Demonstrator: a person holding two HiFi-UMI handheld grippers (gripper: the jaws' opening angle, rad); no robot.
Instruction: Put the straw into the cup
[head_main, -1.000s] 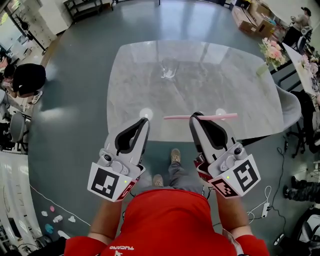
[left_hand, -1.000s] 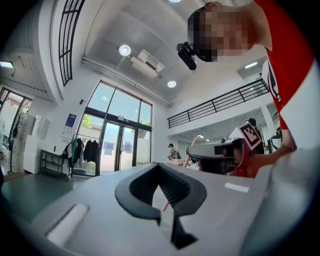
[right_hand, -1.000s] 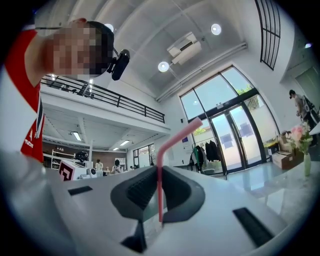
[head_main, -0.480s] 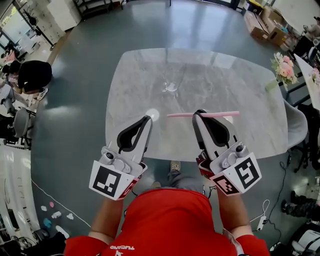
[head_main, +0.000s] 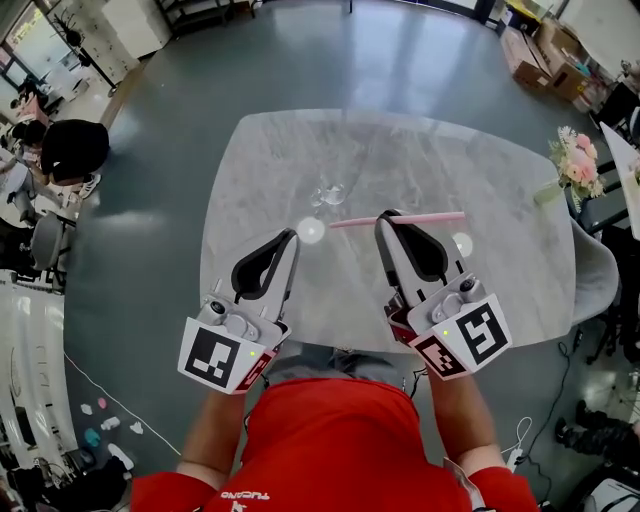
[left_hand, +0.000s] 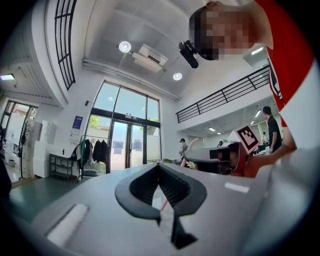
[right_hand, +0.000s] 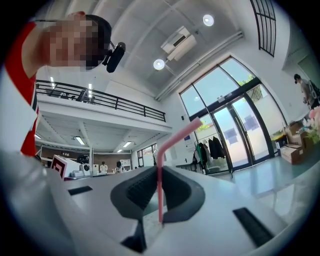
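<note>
A clear cup (head_main: 328, 196) stands near the middle of the marble table (head_main: 250, 160); it is faint against the stone. My right gripper (head_main: 385, 216) is shut on a pink bendy straw (head_main: 430, 216), which lies crosswise and sticks out to both sides, its left end close below the cup. In the right gripper view the straw (right_hand: 172, 141) rises between the pads (right_hand: 145, 187) and bends to the right. My left gripper (head_main: 290, 235) hovers over the table, left of the straw and just below the cup, its tips together and nothing in them. The left gripper view shows the right gripper (left_hand: 220, 155) alongside.
A bunch of pink flowers (head_main: 578, 165) stands off the table's right edge, with a grey chair (head_main: 592, 265) below it. Cardboard boxes (head_main: 540, 45) lie on the floor at top right. A person in black (head_main: 70, 150) sits at far left. Bright lamp reflections dot the tabletop.
Both grippers have moved forward over the table, closer to the cup. The straw has stayed in the right gripper's hold, its left end now near the cup.
</note>
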